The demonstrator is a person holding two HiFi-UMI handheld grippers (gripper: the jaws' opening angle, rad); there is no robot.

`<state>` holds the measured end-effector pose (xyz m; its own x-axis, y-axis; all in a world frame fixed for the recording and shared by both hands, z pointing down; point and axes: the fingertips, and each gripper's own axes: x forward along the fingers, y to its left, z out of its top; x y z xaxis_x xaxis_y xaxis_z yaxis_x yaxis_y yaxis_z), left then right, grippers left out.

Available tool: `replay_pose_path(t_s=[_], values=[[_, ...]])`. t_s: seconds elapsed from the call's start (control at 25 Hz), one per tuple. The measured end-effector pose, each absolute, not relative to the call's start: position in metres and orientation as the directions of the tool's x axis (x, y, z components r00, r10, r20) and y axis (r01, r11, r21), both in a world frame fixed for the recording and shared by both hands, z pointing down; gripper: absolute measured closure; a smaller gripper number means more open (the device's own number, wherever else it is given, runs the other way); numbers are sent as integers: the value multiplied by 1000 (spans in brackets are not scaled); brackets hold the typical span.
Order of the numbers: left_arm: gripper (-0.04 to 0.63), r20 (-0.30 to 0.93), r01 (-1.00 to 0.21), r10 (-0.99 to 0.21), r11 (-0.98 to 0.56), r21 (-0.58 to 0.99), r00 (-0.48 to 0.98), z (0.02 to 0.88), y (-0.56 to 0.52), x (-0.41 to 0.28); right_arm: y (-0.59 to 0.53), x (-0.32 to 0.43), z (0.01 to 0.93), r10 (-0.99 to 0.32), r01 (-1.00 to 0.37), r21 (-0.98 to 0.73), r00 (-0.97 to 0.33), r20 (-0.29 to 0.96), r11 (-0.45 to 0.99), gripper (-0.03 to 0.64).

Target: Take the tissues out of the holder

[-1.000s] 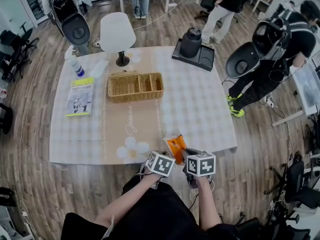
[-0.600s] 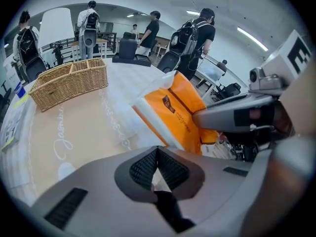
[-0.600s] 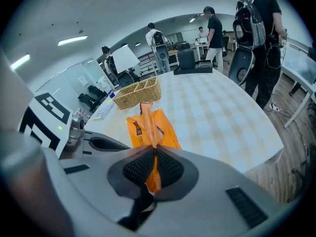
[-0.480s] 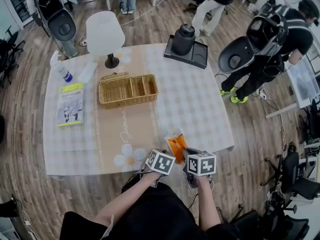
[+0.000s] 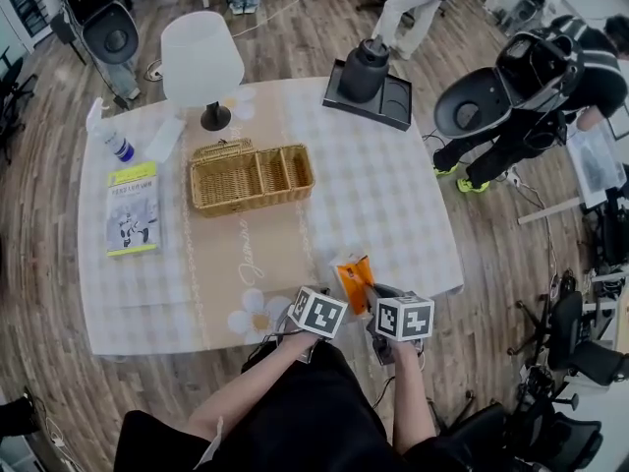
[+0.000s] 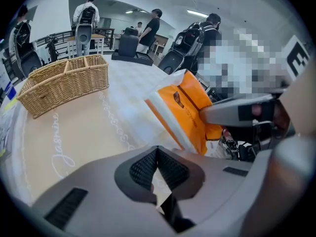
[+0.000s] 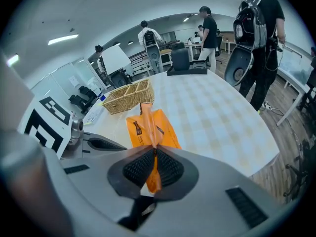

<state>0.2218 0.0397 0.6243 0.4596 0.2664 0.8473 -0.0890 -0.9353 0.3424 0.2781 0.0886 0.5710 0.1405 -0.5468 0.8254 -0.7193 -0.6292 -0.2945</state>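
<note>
Beyond the orange tissue pack (image 5: 352,279) stand a wicker basket (image 5: 254,203) and lamp (image 5: 201,57)

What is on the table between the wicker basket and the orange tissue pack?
Nothing stands there. Between the wicker basket and the orange tissue pack lies only bare tablecloth with printed lettering, as the head view shows.

Grey left gripper (image 6: 157,154) and right gripper (image 7: 154,154), black-and-white marker cubes (image 5: 316,314), black-ribbed jaws, seemingly short-sleeved black top (image 5: 285,416).
</note>
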Motion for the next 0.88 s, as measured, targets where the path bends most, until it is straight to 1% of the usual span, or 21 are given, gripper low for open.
replay_pose_path(t_s=[0.16,0.36,0.52,0.68,0.88], values=[[594,849,-84,273,-935,345,452,626,42,225,94,286,571,-537,-711,-285,152,830,-642,600],[594,846,-114,238,-938,328,476,624,38,237,99,302,579,-538,-710,-287,152,829,-643,600],[594,851,-118,214,-945,304,480,625,43,255,103,319,580,-561,-726,-303,136,817,-617,600],[594,846,-153,179,-944,291,502,618,50,276,106,337,578,-577,-752,-315,105,810,-579,600],[594,851,-185,170,-938,295,497,619,68,300,113,357,579,-590,-773,-330,70,805,-542,600]])
